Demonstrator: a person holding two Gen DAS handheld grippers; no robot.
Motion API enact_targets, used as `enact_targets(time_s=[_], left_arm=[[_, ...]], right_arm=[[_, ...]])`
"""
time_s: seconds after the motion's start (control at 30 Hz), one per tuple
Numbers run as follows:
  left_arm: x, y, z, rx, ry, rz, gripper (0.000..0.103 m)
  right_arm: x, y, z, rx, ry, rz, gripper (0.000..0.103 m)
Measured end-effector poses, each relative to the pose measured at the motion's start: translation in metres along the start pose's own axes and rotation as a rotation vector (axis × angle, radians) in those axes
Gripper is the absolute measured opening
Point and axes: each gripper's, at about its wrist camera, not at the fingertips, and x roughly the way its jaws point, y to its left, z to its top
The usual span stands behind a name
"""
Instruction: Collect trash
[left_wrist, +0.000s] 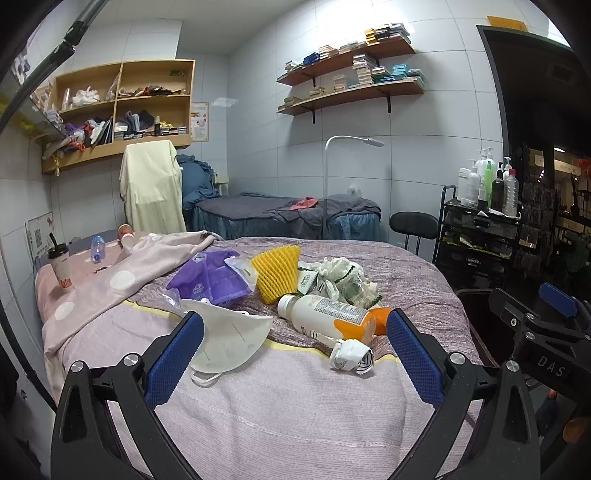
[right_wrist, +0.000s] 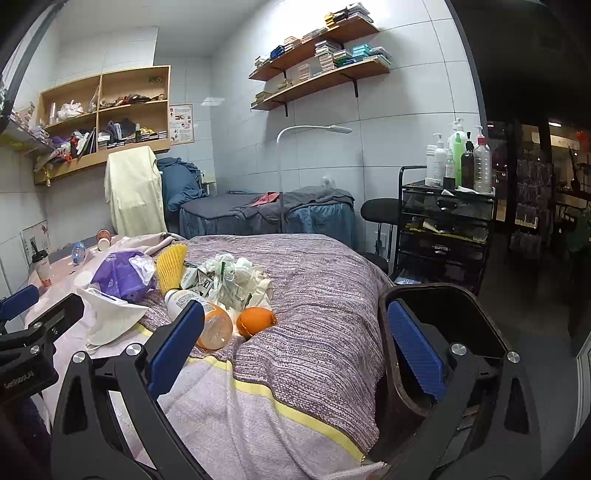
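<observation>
Trash: face mask (left_wrist: 231, 338), crumpled paper (left_wrist: 351, 356), bottle (left_wrist: 325, 317), orange peel (right_wrist: 256, 321) on bed (left_wrist: 295, 406).
Left gripper (left_wrist: 293, 354): jaws released, empty.
Right gripper (right_wrist: 295, 349): jaws released, empty.
Bin (right_wrist: 443, 306): 3 o'clock of bed.
Advice: straddle paper at 12 o'clock, avoid blanket.

Yellow net sleeve (left_wrist: 277, 271), purple bag (left_wrist: 210, 277)

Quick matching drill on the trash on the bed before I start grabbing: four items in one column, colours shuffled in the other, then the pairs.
Items:
1. face mask
2. foam fruit net
3. plastic bag
4. fruit peel

Colours:
A. purple
B. orange
C. white
D. yellow

Pairs: 1-C, 2-D, 3-A, 4-B. All four lie on the bed; both grippers, left gripper and right gripper, are open and empty.
</observation>
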Motion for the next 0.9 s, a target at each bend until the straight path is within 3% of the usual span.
enact_targets(time_s=[0.9], left_arm=[[0.0043,0.0055,-0.0029,-0.017,0.038,0.002,0.097]], right_arm=[[0.0024,0.0043,-0.0009,-0.003,0.025,0.018,0.098]])
